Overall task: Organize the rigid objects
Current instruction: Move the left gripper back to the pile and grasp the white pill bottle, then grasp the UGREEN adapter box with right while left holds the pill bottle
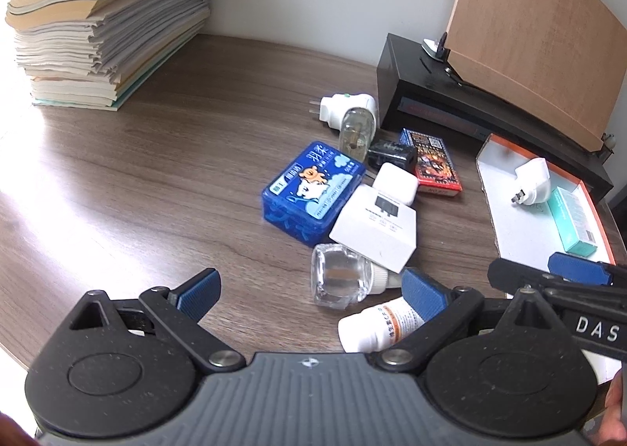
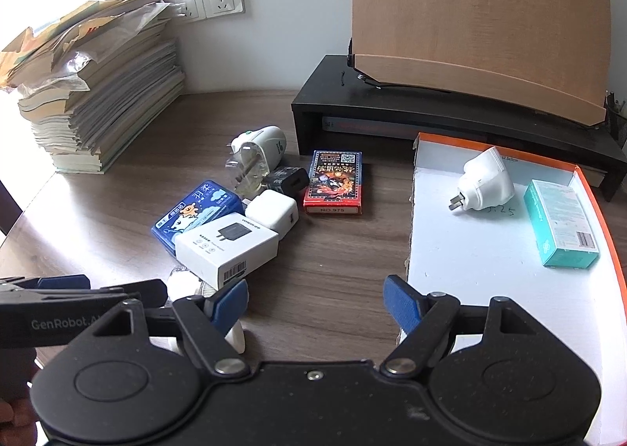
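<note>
A cluster of small items lies mid-table: a blue tin (image 1: 311, 191) (image 2: 198, 211), a white charger box (image 1: 374, 228) (image 2: 227, 246), a white cube charger (image 1: 394, 181) (image 2: 272, 213), a black adapter (image 2: 286, 179), a red card pack (image 1: 435, 168) (image 2: 335, 183) and a white plug-in vaporiser (image 1: 345, 109) (image 2: 258, 144). A clear glass bottle (image 1: 341, 279) and a white pill bottle (image 1: 376, 328) lie just ahead of my left gripper (image 1: 309, 289), which stands open above them. My right gripper (image 2: 315, 305) is open over bare wood.
An orange-rimmed white tray (image 2: 490, 258) (image 1: 505, 219) at the right holds a white plug (image 2: 484, 183) and a teal box (image 2: 560, 223). A black monitor stand (image 2: 431, 109) sits behind it. A paper stack (image 1: 106, 23) fills the back left corner.
</note>
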`<state>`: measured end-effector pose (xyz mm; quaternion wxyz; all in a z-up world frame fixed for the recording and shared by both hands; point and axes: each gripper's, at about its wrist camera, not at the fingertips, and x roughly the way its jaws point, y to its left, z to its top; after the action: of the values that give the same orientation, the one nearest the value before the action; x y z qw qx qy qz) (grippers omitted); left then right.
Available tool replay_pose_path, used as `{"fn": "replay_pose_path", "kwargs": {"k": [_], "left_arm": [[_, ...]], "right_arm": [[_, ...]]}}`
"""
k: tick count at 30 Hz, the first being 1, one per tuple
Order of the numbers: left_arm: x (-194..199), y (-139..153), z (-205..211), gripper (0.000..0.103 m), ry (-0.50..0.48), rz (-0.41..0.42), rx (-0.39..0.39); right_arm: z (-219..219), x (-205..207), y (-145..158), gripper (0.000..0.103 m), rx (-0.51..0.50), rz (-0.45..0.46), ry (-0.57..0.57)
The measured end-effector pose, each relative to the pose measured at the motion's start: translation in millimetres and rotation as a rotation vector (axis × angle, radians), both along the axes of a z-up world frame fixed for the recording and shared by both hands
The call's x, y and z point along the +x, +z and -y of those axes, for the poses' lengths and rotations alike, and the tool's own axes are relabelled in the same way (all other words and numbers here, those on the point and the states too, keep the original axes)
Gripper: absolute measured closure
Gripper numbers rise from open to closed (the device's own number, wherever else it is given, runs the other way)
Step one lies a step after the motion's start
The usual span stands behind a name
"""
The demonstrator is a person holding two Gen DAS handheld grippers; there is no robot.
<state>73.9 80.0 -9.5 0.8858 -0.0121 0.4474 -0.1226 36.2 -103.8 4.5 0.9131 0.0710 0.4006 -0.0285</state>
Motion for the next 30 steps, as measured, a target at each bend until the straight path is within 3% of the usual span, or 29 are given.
{"fn": "replay_pose_path", "kwargs": {"k": [8,14,19,22,25,30], "left_arm": [[-19,-16,24,0.002,0.048,0.016,-0.011],[-23,-34,50,0.007,0.050,0.014,0.027],[-16,-47,50,0.018,0.111,-0.003,0.034],[-17,-48,50,0.039,0.107,0.017,0.026],[-20,-46,48,0.040,0.090,0.015,-0.008],[-27,-38,40,0.040,0.083,0.044,0.002]], "right_arm": [[21,-4,-3,0.012,-0.004,-0.009,-0.041],[30,-7,-9,0.012,-0.010,-0.029,-0.027],[37,-5,-12,0.012,-0.012,-0.041,-0.008],[38,0,-13,0.013,-0.008,-0.046,0.010],[34,6,-14,0.012,0.012,-0.050,0.040],[14,28,-16,0.012,0.102,-0.070,0.122]]}}
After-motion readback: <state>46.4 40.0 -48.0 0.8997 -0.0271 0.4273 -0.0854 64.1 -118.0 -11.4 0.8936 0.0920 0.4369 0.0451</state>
